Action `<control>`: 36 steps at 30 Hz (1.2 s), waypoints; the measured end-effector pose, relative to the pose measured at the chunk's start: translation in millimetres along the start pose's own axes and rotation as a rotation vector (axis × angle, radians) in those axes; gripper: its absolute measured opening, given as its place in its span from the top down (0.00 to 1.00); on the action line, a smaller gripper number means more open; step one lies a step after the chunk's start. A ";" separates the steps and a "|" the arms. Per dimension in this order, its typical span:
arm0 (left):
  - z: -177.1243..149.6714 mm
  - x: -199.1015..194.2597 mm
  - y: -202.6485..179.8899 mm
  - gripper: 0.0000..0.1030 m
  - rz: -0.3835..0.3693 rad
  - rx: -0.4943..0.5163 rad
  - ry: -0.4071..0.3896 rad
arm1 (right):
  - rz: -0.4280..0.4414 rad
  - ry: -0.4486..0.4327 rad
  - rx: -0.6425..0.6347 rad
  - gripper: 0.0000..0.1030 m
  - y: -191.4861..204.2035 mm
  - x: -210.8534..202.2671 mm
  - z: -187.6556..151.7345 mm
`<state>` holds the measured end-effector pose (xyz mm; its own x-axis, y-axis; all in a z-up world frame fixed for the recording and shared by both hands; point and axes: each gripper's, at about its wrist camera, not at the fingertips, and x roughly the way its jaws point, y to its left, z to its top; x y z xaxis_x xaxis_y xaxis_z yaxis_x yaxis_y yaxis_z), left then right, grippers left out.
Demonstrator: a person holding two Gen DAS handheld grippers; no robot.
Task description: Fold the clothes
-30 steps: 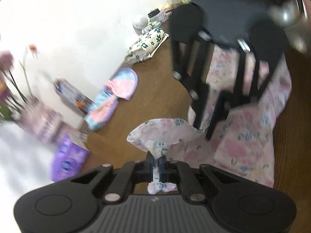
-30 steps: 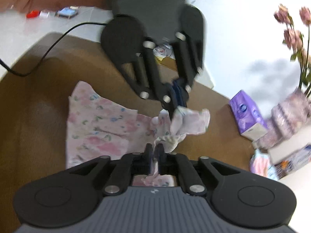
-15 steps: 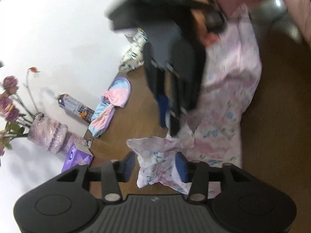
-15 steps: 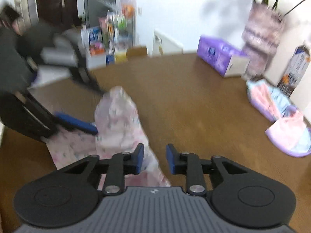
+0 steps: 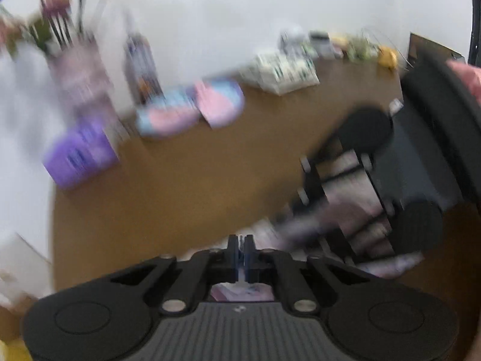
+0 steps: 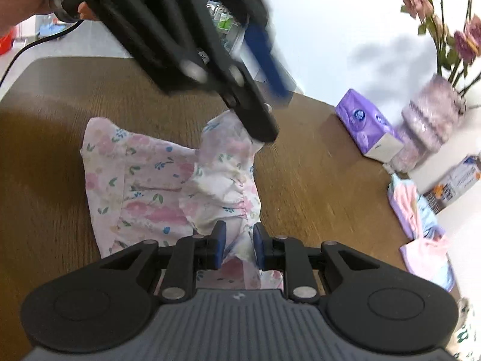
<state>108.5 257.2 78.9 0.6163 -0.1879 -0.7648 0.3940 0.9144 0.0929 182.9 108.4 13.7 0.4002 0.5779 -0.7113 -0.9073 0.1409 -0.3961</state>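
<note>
A pink floral garment [image 6: 168, 186] lies on the brown table [image 6: 315, 180], partly bunched in the middle. My right gripper [image 6: 239, 248] is open, its blue pads on either side of a raised fold of the garment near its front edge. My left gripper comes in from above in the right wrist view [image 6: 264, 126] and touches the garment's far top corner; whether it grips cloth there is hidden. In the blurred left wrist view my left gripper [image 5: 240, 251] has its jaws together. The right gripper [image 5: 357, 198] lies to its right over the garment [image 5: 345, 210].
A purple tissue pack [image 6: 363, 126], a vase of pink flowers [image 6: 433, 114] and a carton [image 6: 454, 183] stand at the table's right side. A folded pink and blue garment [image 6: 421, 225] lies beside them. A cable [image 6: 27, 48] runs off the far left corner.
My left gripper has gone from open around the cloth to jaws together. My right gripper has swung back over the garment's near fold, still open. Both views moved fast.
</note>
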 end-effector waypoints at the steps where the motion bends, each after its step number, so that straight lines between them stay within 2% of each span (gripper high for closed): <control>1: -5.7 0.8 -4.9 0.98 -0.015 0.012 0.014 | 0.002 0.000 0.007 0.81 -1.2 -0.5 -0.3; 4: -19.8 2.6 -15.8 0.97 -0.012 0.012 0.038 | 0.010 -0.018 0.067 0.79 -10.1 -7.7 -2.7; 9: -31.4 9.1 -23.0 0.94 0.058 0.003 0.056 | 0.047 -0.076 0.265 0.79 -30.9 -40.3 -6.8; 12: -36.2 11.0 -23.3 0.94 0.085 0.002 0.047 | 0.047 -0.061 0.327 0.82 -35.3 -38.4 -8.8; 13: -37.0 10.9 -23.8 0.93 0.098 0.005 0.046 | 0.038 -0.040 0.328 0.84 -34.9 -31.7 -9.1; 14: -36.5 9.1 -25.0 0.88 0.116 0.010 0.040 | 0.044 -0.016 0.327 0.89 -32.1 -26.0 -10.6; 16: -34.3 -0.3 -26.9 0.82 0.132 0.001 -0.005 | 0.069 0.029 0.319 0.92 -25.4 -15.1 -13.7; 21: -26.4 -23.7 -30.0 0.80 0.144 -0.041 -0.140 | -0.005 0.015 0.191 0.92 3.1 -17.6 -14.8; 22: -25.5 -24.0 -31.0 0.80 0.142 -0.045 -0.146 | -0.019 0.014 0.174 0.92 6.7 -17.7 -14.4; 24: -26.7 -11.0 -34.0 0.80 0.126 -0.038 -0.091 | -0.031 0.017 0.157 0.92 9.9 -17.1 -13.5; 26: -34.1 2.4 -36.7 0.86 0.112 -0.044 -0.035 | -0.041 0.018 0.143 0.92 13.0 -16.2 -12.4; 27: -37.9 7.0 -37.4 0.86 0.107 -0.051 -0.021 | -0.043 0.018 0.143 0.91 13.1 -17.1 -12.3; 30: -48.7 10.1 -37.0 0.87 0.104 -0.084 -0.041 | -0.006 -0.028 0.243 0.82 -2.6 -34.5 -14.4; 32: -51.8 10.0 -38.1 0.87 0.110 -0.090 -0.055 | 0.017 -0.080 0.355 0.82 -19.9 -50.5 -16.2; 36: -55.1 8.1 -42.3 0.87 0.129 -0.081 -0.065 | 0.031 -0.095 0.448 0.82 -33.2 -50.9 -18.4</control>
<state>59.3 236.7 33.6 0.7022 -0.0870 -0.7067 0.2538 0.9579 0.1343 195.0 59.6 52.4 0.3770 0.6557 -0.6541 -0.8933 0.4440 -0.0699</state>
